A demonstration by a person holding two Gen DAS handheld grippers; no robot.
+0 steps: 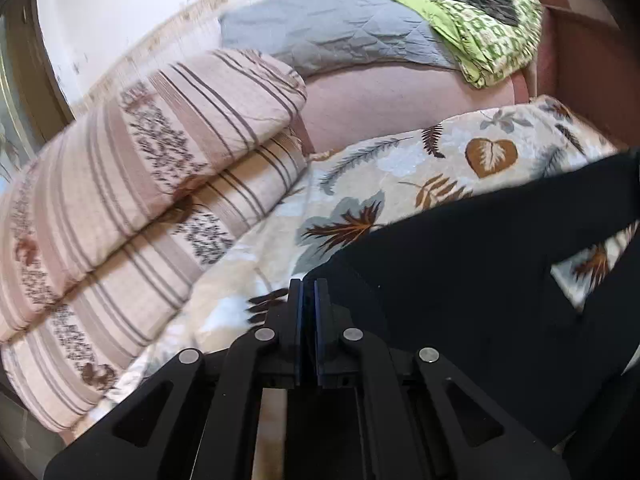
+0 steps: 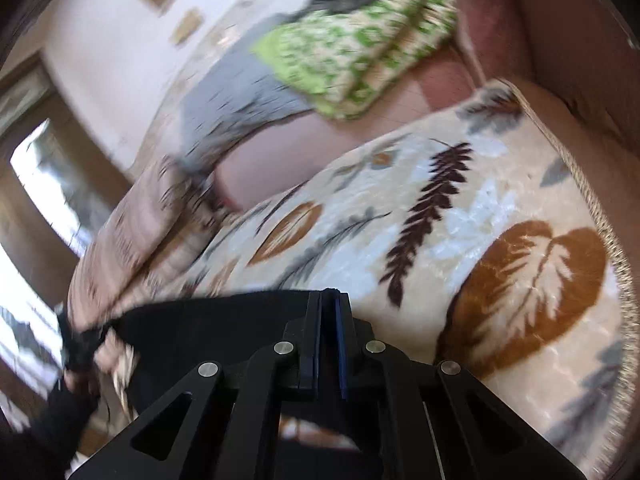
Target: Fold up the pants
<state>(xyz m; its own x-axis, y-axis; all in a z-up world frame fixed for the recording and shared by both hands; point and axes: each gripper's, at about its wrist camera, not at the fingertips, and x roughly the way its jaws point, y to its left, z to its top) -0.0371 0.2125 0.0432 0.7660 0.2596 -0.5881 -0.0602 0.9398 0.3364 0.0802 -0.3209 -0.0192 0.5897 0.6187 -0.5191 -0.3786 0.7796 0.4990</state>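
Left wrist view: left tool (image 1: 307,292) is pinching black pants (image 1: 460,264), which are lying unfolded across the leaf-print blanket (image 1: 400,168). Right tool (image 2: 330,300) is pinching their other edge. Folding is only beginning; every fold remains.

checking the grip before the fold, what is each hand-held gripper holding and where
Both are shut on the black pants: the left hand-held gripper pinches an edge of the fabric, the right hand-held gripper another edge. Which part of the garment cannot be told.

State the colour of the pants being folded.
Black. The pants show best in the left wrist view, spread over the leaf-print blanket.
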